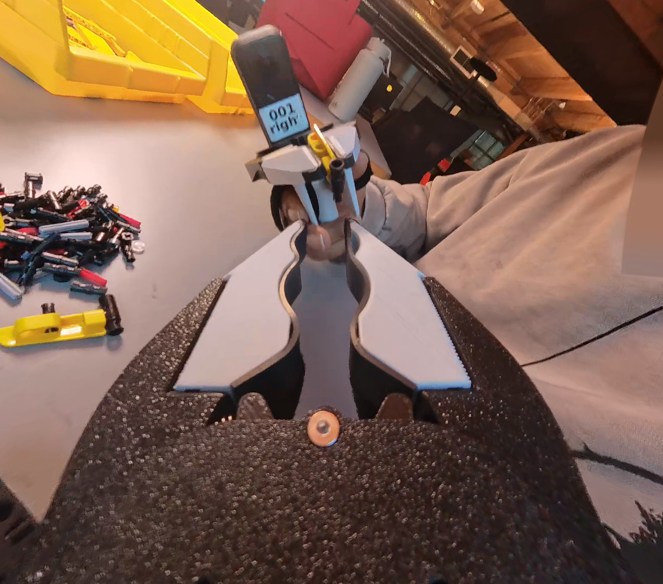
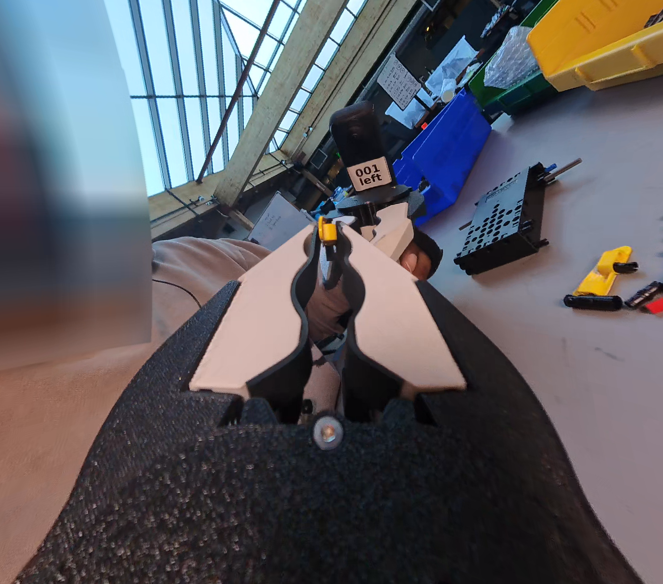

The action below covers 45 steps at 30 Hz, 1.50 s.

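A small yellow building piece (image 2: 327, 232) with a black pin (image 1: 336, 177) through it sits pinched at the tips of the right gripper (image 2: 328, 237), whose fingers (image 2: 380, 280) are closed down to a narrow slit around it. That piece is held up off the grey counter (image 1: 172, 150), and everything else gathers around it. Facing it, just short of touching, is the left gripper (image 1: 324, 226); its fingers (image 1: 251, 294) stand a little apart with nothing between them, their tips close beneath the right gripper's fingers. Behind the piece a hand (image 1: 323, 244) wraps the right gripper's handle, with a pale beige sleeve (image 1: 502, 208) running off to one side. On the counter below and to the side of the held piece lies a heap of small black, red and grey connector parts (image 1: 61, 233), and nearer still a flat yellow beam (image 1: 53, 326) with black pins stuck in it. Farther from the piece stands a big yellow bin (image 1: 107, 21), and beyond that a red paper bag (image 1: 315, 18) and a white bottle (image 1: 358, 82). From the right wrist view, a black perforated frame (image 2: 502, 219) lies on the counter past the piece, with a blue bin (image 2: 445, 150) behind it.
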Each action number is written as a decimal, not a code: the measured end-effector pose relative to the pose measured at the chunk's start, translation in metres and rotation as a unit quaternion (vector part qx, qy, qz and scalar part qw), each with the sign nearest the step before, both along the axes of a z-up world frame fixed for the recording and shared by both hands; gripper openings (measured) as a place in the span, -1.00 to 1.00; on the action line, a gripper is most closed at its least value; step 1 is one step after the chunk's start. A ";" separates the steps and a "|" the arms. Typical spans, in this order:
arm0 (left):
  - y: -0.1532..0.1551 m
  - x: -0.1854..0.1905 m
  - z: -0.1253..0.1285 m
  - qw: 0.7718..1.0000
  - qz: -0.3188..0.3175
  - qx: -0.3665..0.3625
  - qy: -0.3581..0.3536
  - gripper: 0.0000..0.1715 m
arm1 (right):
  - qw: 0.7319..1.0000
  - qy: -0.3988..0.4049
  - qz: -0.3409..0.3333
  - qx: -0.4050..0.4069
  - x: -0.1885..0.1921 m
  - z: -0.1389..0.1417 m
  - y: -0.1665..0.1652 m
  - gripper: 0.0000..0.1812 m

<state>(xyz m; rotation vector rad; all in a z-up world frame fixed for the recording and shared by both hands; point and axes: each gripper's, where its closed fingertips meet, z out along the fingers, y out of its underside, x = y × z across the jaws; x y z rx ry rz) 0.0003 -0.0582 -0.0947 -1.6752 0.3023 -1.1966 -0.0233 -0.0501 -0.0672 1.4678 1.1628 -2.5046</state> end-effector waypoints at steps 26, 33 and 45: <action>-0.009 -0.027 0.025 0.998 0.032 0.051 0.015 -1.00 | 0.988 0.047 -0.048 0.141 -0.003 -0.006 -0.004 -0.94; -0.007 -0.030 0.015 0.995 0.050 0.059 0.063 -0.76 | 0.985 0.051 -0.055 0.153 -0.003 -0.005 -0.006 -0.94; -0.017 -0.013 0.008 0.992 0.004 0.061 0.110 -0.95 | 0.963 0.068 -0.044 0.257 0.001 -0.006 -0.020 -0.86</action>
